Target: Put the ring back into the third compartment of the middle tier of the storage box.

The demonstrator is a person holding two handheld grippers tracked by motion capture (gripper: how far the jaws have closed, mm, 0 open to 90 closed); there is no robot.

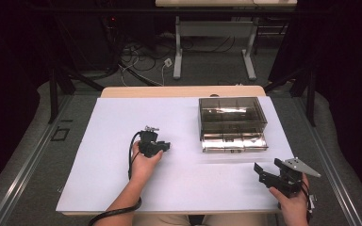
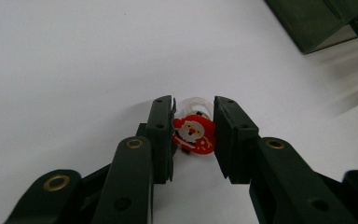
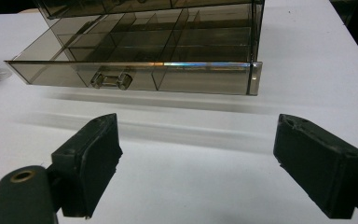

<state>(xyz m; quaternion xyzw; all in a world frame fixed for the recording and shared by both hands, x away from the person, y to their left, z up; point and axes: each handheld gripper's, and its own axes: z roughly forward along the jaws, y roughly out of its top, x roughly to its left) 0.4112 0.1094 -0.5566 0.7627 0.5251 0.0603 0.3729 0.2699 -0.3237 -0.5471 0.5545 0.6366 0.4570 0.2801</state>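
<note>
1. Santa ring (image 2: 193,132): one, pinched between the left gripper's (image 2: 194,135) fingers, on the table (image 2: 74,70).
2. Right gripper (image 3: 198,154): one, fingers spread wide, nothing between.
3. Drawer box (image 3: 168,51): one, drawer open, beyond the right fingers.

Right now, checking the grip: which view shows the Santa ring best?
Left gripper view: Santa ring close-up between the jaws. High view: hidden by the left tool. Right gripper view: too distant to tell.
</note>
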